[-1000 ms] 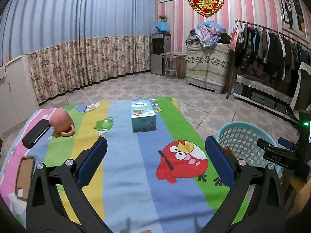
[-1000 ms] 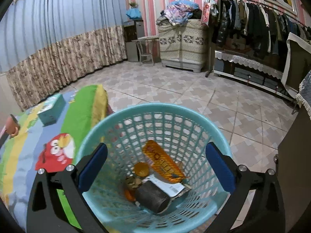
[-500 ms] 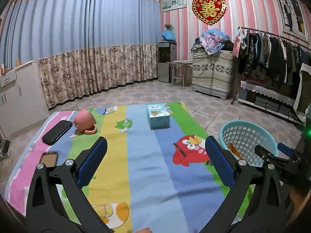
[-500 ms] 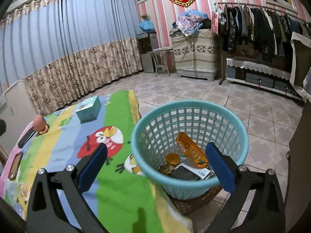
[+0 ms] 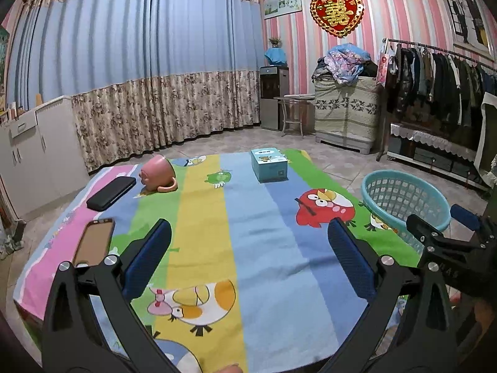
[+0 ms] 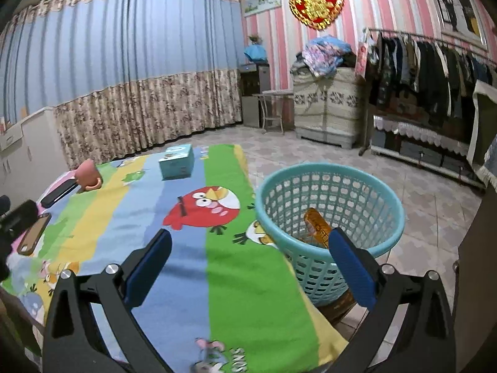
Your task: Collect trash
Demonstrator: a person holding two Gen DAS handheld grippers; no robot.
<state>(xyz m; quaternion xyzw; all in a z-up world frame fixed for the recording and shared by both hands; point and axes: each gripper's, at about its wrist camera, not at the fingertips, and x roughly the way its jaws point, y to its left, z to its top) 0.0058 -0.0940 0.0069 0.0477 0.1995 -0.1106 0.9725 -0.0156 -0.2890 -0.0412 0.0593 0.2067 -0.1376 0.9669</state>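
Left gripper [image 5: 248, 261]: fingers spread wide, nothing between them, above the striped cartoon cloth [image 5: 248, 217] on the worktop. Right gripper [image 6: 248, 264]: fingers wide apart too, holding nothing, over the cloth's green edge. Teal basket [image 6: 385, 192] just beside the worktop's right side; orange wrapper [image 6: 316, 227] lies inside. On the cloth: tipped pink mug [image 5: 157, 174], teal box [image 5: 268, 164], black case [image 5: 111, 192], phone [image 5: 93, 242].

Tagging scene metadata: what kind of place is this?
Most likely a lived-in home room, perhaps a bedroom: a clothes rack full of garments, floor-length curtains, and a table under a cartoon cloth beside a teal trash basket.
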